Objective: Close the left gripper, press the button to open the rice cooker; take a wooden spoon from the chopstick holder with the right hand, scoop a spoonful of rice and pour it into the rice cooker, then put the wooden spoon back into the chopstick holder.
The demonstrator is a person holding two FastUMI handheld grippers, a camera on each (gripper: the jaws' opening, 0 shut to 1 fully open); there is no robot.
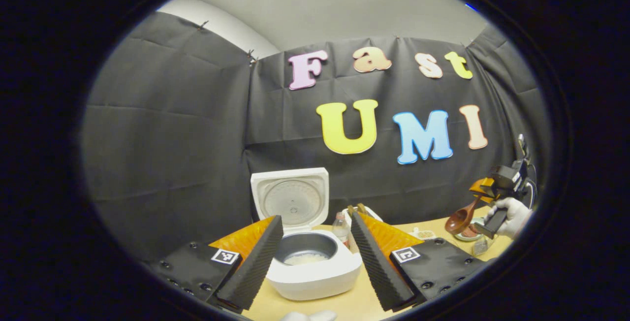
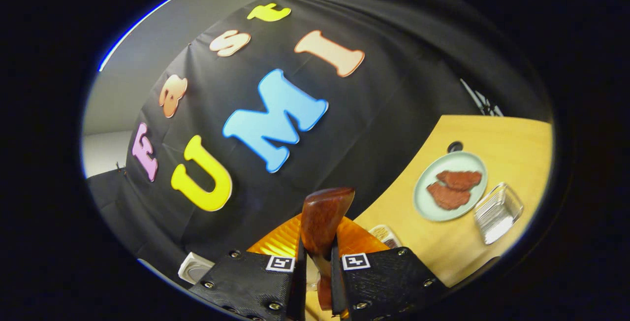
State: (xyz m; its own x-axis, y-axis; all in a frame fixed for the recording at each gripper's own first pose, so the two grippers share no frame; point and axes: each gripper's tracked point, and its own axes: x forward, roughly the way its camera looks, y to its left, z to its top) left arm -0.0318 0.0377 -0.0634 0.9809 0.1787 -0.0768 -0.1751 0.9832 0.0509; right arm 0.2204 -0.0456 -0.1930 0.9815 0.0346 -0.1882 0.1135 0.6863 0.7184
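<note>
I am holding the left gripper (image 1: 315, 257) with its fingers spread, looking at the open rice cooker (image 1: 315, 262) on the table (image 1: 364, 306); some white rice is lying in its pot. Off to my right, the right gripper (image 2: 318, 281) is pinching the wooden spoon (image 2: 322, 227) by its handle, raised above the table. The spoon looks stiff, light and smooth, so I judge a firm hold on the handle safest. A bottle (image 1: 340, 227) is standing just beside the cooker, a plate (image 2: 423, 203) and a clear tray (image 2: 497, 212) farther right.
</note>
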